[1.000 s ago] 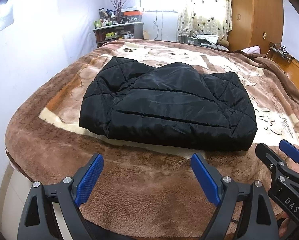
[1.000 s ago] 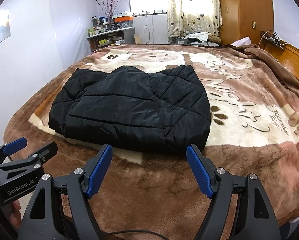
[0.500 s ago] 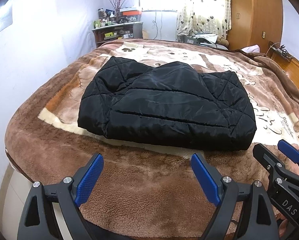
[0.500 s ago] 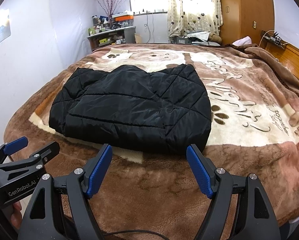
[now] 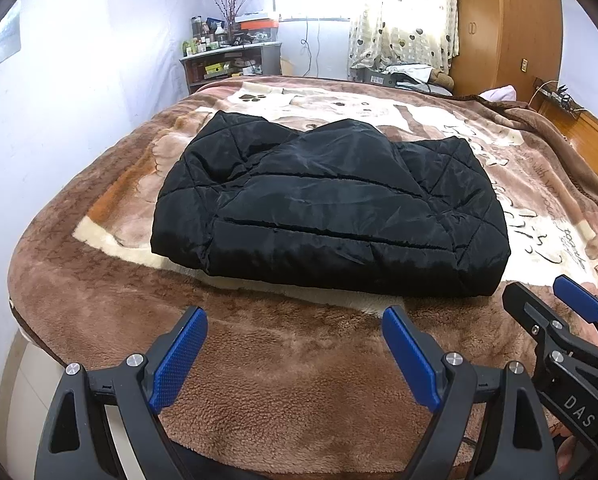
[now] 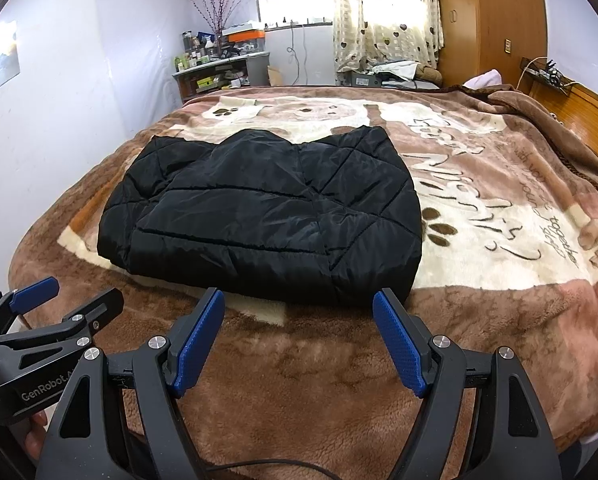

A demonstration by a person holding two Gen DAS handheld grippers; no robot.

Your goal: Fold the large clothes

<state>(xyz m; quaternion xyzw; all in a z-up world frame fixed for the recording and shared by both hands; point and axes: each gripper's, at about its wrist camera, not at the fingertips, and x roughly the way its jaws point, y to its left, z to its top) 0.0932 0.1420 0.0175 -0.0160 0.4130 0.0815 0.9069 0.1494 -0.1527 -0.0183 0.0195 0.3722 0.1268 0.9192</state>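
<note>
on the blanket (image 5: pixel 259 380) lies a folded black jacket (image 5: pixel 331 216); both tongs (image 5: pixel 295 354) (image 6: pixel 299 338) gape wide, empty.

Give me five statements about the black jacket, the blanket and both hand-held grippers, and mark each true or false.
1. The black jacket lies folded on the blanket. True.
2. The left hand-held gripper is shut on the jacket. False: it is open, apart from it.
3. The right hand-held gripper is open. True.
4. The blanket is plain white. False: brown with a printed design.
5. The jacket hangs off the bed's edge. False: it lies wholly on the blanket.
</note>
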